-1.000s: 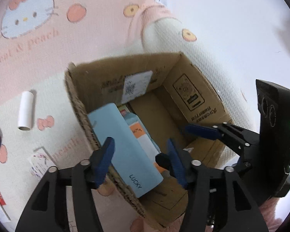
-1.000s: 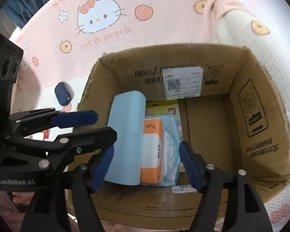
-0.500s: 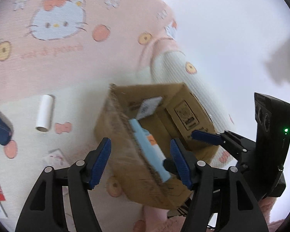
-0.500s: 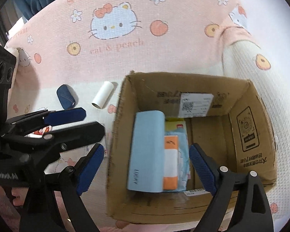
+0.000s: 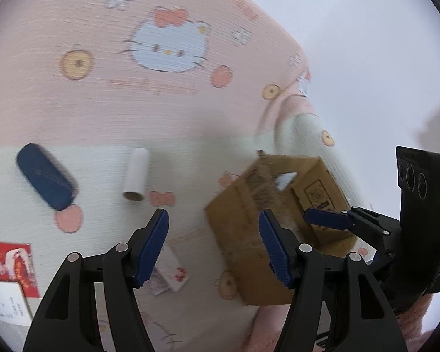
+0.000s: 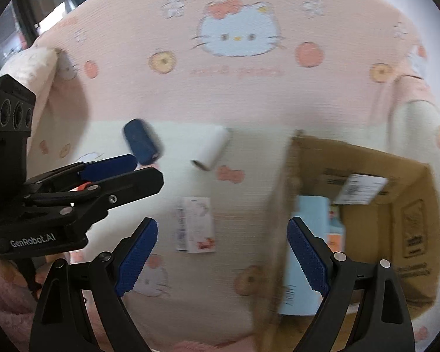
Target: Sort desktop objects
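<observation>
You are between items: both tools are empty, and the step in hand is picking the next thing to go into the cardboard box (image 6: 363, 226).

Take the box as your landmark. It sits open-topped on the pink cartoon blanket (image 5: 82, 108), and a pale blue pack (image 6: 303, 252) already leans inside against its left wall, with an orange-and-white packet just beside it.

Left of the box, well apart from it, lies the dark blue case (image 5: 45, 184). Between that case and the box lies the white paper tube (image 5: 136, 174). Nearer you than the tube, still left of the box, lies a small flat white packet (image 6: 195, 224), and a red printed leaflet (image 5: 10, 259) sits farthest left.

Your left tool (image 5: 212, 246) has just been opening and stands wide with nothing between its pads, hanging over blanket just left of the box. Your right tool (image 6: 220, 255) has likewise just spread fully, empty, above the flat packet.

That packet looks the likeliest next pick; it lies flat, so you will probably need to come down steeply and catch its edges.
</observation>
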Demonstrator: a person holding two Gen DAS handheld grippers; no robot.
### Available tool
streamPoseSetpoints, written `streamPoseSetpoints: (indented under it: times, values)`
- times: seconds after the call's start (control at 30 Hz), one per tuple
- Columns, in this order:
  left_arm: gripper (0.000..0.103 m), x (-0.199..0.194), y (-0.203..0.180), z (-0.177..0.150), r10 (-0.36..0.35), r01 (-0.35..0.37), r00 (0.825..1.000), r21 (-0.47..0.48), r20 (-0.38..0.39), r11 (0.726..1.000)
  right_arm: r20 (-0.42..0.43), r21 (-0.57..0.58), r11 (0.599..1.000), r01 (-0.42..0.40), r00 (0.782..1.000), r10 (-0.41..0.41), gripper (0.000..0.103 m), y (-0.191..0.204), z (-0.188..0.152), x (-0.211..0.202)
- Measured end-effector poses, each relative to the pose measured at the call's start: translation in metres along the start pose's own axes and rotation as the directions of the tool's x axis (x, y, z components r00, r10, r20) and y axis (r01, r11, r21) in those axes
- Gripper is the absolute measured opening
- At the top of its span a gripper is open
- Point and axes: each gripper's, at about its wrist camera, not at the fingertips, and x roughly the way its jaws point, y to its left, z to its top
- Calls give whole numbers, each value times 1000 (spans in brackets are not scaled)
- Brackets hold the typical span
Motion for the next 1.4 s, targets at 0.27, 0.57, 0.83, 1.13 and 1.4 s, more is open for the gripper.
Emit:
streamPoseSetpoints:
  times: [0.27, 0.57, 0.83, 1.13, 1.4]
  values:
    - [68, -13, 46, -10, 60, -59, 998, -42, 26, 997, -38, -68, 997, -41, 999, 39, 90, 34, 17, 30]
    - [68, -4, 93, -21, 77, -78, 997, -130, -15, 988, -77, -75, 997, -21, 997, 15, 90, 49, 35, 69]
    - [68, 26, 117, -28, 137, -137, 991, -106, -15, 985, -68, 154, 987, -42, 996, 53, 90, 35, 53, 109]
    - [67, 83, 143, -26, 30, -48, 996, -236, -80, 971, -44, 485, 870, -93, 990, 131, 90, -17, 50, 172]
    - [43, 116, 158, -19, 3, -24, 998, -355, -59, 935, -18, 623, 775, -101, 990, 143, 24, -32, 61, 208]
